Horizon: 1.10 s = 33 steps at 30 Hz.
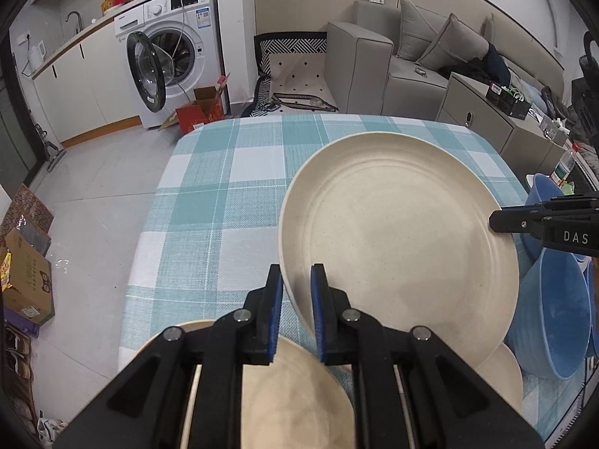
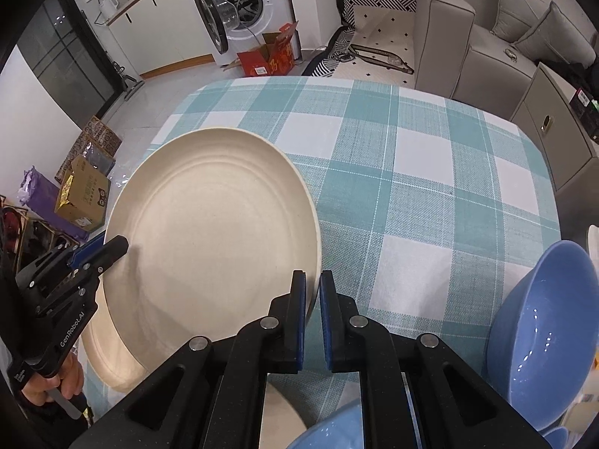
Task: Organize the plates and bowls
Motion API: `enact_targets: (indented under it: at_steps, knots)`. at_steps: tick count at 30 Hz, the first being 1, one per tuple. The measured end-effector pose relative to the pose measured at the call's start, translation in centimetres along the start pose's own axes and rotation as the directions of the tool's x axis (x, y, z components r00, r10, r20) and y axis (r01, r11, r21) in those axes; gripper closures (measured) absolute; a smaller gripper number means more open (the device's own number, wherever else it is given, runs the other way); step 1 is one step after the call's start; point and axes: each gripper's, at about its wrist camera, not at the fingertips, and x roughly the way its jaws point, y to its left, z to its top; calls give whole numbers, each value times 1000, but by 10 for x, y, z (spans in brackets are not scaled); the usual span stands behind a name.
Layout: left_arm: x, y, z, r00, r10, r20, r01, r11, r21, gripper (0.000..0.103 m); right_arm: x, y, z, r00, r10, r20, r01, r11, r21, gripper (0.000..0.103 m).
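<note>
Cream plate [image 1: 397,232], carried tilted above the checked desk [image 1: 224,194], each hand-held gripper [image 1: 295,280] [image 2: 312,288] clamped on opposite rims; other plates [image 1: 299,393] and blue bowls [image 2: 539,336] apparently unsorted.

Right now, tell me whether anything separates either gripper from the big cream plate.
Nothing does: the left gripper and the right gripper are each shut on opposite rims of the large round cream plate.
</note>
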Motion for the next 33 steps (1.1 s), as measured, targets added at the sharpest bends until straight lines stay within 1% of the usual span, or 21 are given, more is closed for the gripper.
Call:
enact_targets:
  at_steps: [7,14,18,23,26,33]
  knots:
    - [-24,0,-7,999,9,35,-10,1000,3,91,-23,10,-14,999,5,33,-4,1000,-22,95]
    - [-46,-1,-20,997,19,70,-20,1000,12,91,-42,22,-37,998,6,64,-3,999,-42,95]
    - [-54,0,-28,997,8,74,-8,1000,6,91,-48,25,-49,997,8,75,-4,998,-55,95]
    - [-67,-1,-40,996,13,88,-14,1000,13,90,-56,32,-64,997,9,81,-4,997,-72,95]
    - [-74,0,-47,996,21,89,-21,1000,7,90,-62,35,-72,997,31,77,-26,997,-72,95]
    - [-88,1,-60,995,23,100,-25,1000,11,91,-80,46,-90,994,35,100,-26,995,-94,95]
